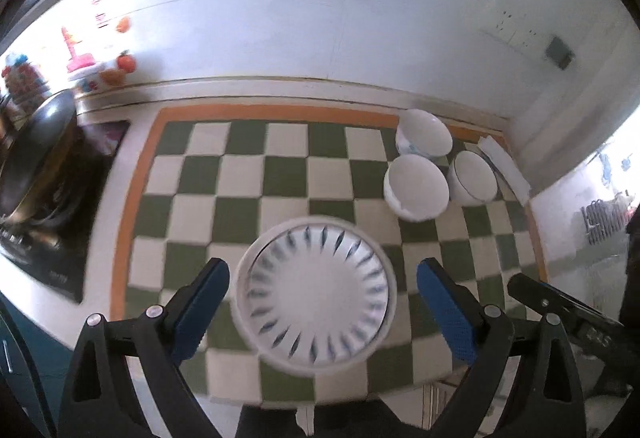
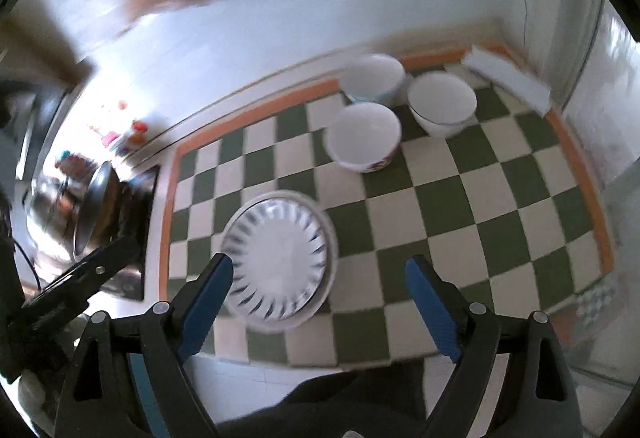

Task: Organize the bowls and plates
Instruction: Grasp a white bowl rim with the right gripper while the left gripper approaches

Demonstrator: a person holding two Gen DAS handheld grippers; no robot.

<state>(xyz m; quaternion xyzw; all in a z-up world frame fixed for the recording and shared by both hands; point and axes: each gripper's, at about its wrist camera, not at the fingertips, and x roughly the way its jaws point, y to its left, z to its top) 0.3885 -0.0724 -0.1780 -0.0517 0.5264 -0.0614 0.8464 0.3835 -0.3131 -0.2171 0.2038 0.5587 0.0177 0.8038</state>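
Note:
A stack of white plates (image 1: 314, 294) with blue dashes round the rim lies on the green and white checkered mat (image 1: 248, 178), near its front edge. My left gripper (image 1: 323, 265) hovers over it, open, one blue pad on each side and clear of the rim. Three white bowls (image 1: 416, 186) stand close together at the mat's back right corner. In the right wrist view the plates (image 2: 280, 258) lie by the left finger of my right gripper (image 2: 320, 261), which is open with only mat between its pads. The bowls (image 2: 364, 136) are farther back.
A black stove with a dark pan (image 1: 40, 158) borders the mat on the left. A white folded cloth (image 1: 504, 166) lies at the back right by the wall. Colourful small items (image 1: 104, 66) stand at the back left. The counter's front edge runs just below the plates.

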